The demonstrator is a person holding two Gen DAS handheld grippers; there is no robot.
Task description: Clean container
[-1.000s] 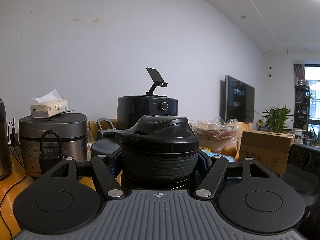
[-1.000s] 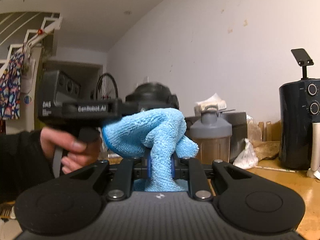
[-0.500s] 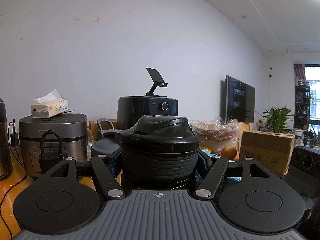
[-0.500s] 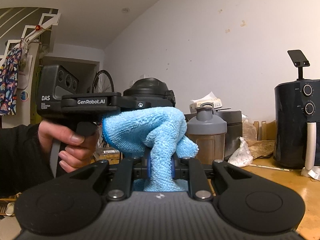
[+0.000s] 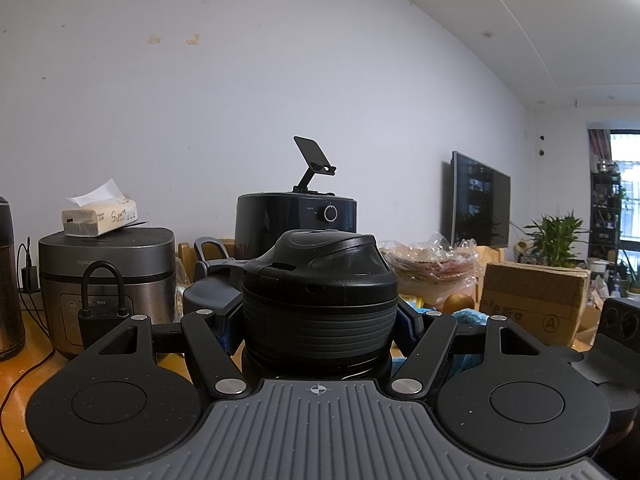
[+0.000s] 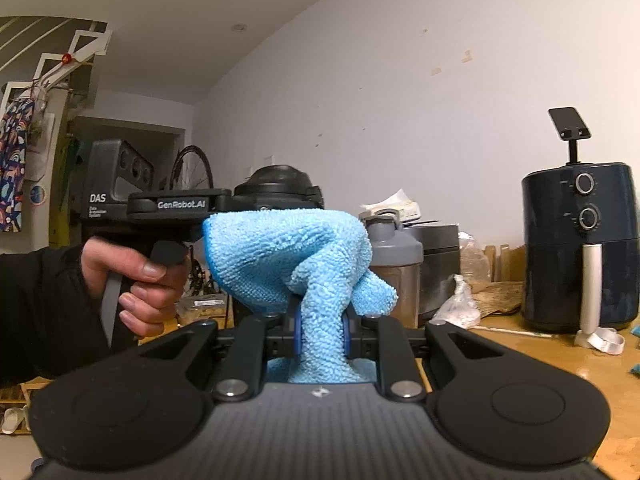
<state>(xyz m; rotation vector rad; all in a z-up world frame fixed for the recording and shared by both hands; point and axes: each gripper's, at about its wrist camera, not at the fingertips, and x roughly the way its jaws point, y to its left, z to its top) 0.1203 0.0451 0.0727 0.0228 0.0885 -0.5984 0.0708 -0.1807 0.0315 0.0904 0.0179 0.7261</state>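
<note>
The container [image 5: 320, 276] is a black bottle with a ribbed black lid. My left gripper [image 5: 320, 324] is shut on it just under the lid and holds it upright and level. In the right wrist view its domed lid [image 6: 280, 184] shows above a blue microfibre cloth [image 6: 280, 256]. My right gripper [image 6: 320, 336] is shut on that bunched cloth, whose folded top lies right in front of the container's side; contact is hidden. A hand [image 6: 136, 276] grips the left gripper's handle. A bit of blue cloth [image 5: 464, 316] shows right of the container.
On the wooden table [image 6: 560, 360] stand a rice cooker [image 5: 108, 272] with a tissue pack [image 5: 100, 216] on top, a dark air fryer [image 6: 580, 248], and a grey-lidded shaker bottle [image 6: 394, 264]. A cardboard box [image 5: 536, 304] and bagged items sit to the right.
In the right wrist view the scene has slid left and the air fryer shows more fully; the cloth now covers more of the container. The left wrist view is unchanged.
</note>
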